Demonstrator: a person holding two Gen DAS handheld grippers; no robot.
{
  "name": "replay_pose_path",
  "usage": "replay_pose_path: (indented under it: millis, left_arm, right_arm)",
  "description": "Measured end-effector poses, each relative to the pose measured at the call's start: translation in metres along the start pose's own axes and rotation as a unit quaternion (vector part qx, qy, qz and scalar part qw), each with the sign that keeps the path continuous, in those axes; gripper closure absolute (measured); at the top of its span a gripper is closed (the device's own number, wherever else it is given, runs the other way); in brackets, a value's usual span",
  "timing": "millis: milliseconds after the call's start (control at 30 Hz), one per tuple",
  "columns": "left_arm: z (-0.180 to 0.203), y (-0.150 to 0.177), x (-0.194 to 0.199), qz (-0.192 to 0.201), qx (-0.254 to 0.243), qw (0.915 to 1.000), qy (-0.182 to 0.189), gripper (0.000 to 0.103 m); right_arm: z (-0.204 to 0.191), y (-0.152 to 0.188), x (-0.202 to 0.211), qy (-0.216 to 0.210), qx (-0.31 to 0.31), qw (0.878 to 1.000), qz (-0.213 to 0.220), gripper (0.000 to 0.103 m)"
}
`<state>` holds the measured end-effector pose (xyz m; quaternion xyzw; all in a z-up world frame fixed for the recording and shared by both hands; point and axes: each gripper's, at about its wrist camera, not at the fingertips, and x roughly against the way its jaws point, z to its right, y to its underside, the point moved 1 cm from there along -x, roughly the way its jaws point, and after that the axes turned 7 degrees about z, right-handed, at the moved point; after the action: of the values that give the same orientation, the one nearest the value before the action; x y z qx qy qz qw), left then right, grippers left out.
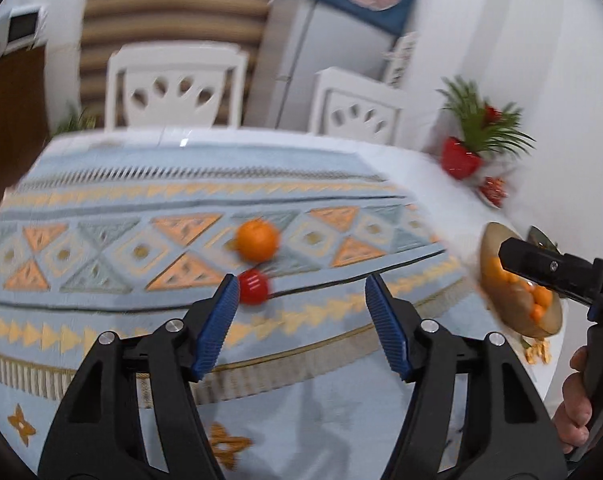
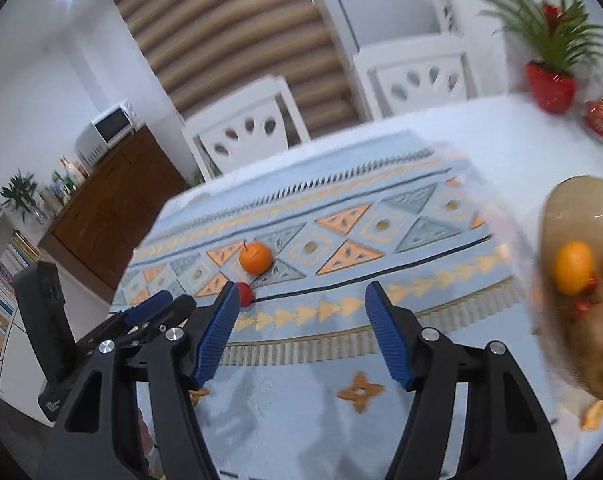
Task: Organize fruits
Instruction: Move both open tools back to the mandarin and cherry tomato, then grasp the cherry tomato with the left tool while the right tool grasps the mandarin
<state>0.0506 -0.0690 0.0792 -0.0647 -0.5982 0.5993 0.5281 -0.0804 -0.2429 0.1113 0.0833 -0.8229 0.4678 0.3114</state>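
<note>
An orange (image 1: 258,240) (image 2: 255,257) lies on the patterned blue cloth (image 1: 149,216) (image 2: 341,220), with a small red fruit (image 1: 254,287) (image 2: 245,294) just in front of it. My left gripper (image 1: 301,304) is open above the cloth, its left pad beside the red fruit, nothing between the pads. My right gripper (image 2: 301,304) is open too and holds nothing. A brownish glass bowl (image 1: 491,248) (image 2: 557,216) with several oranges and other fruit stands at the right. In the left wrist view the right gripper (image 1: 541,268) reaches over the bowl; the left gripper (image 2: 157,308) appears low left in the right wrist view.
Two white chairs (image 1: 177,84) (image 2: 245,128) stand behind the table. A red pot with a green plant (image 1: 461,156) (image 2: 549,86) and a small red dish (image 1: 493,192) (image 2: 599,120) sit at the far right corner. A wooden cabinet (image 2: 117,204) is at left. A hand (image 1: 577,404) holds the right handle.
</note>
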Motion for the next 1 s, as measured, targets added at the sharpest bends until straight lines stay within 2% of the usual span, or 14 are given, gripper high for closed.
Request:
replay_pose_path:
  millis: [100,233,333,500,633,800,867,1000]
  left_arm:
    - [-0.024,0.006,-0.017,-0.022,0.007,0.9996,-0.015,0.038]
    - [-0.035,0.013,-0.038,-0.052,-0.018,0.9978,-0.039,0.04]
    - [-0.036,0.011,-0.051,-0.063,-0.027,0.9973,-0.028,0.04]
    - [-0.043,0.008,-0.071,-0.078,-0.005,0.9969,-0.009,0.04]
    - [-0.041,0.009,-0.089,-0.08,-0.008,0.9968,-0.007,0.042]
    - [-0.041,0.015,-0.098,-0.073,-0.01,0.9973,-0.002,0.049]
    - [-0.04,0.015,-0.096,-0.064,-0.012,0.9979,0.003,0.053]
    - [-0.038,0.016,-0.102,-0.073,-0.018,0.9972,0.001,0.053]
  right_arm:
    - [-0.011,0.0,-0.032,0.001,0.011,1.0,-0.021,0.042]
    - [-0.026,0.002,-0.076,0.004,0.033,0.998,-0.045,0.043]
    - [-0.034,0.005,-0.101,-0.002,0.038,0.998,-0.055,0.045]
    - [-0.043,0.003,-0.137,-0.015,0.043,0.997,-0.054,0.045]
    - [-0.045,-0.002,-0.162,-0.028,0.035,0.998,-0.053,0.045]
    - [-0.044,0.002,-0.184,-0.055,0.028,0.997,-0.051,0.044]
    - [-0.045,0.005,-0.189,-0.05,0.035,0.997,-0.053,0.044]
    - [-0.044,0.008,-0.199,-0.044,0.041,0.997,-0.057,0.043]
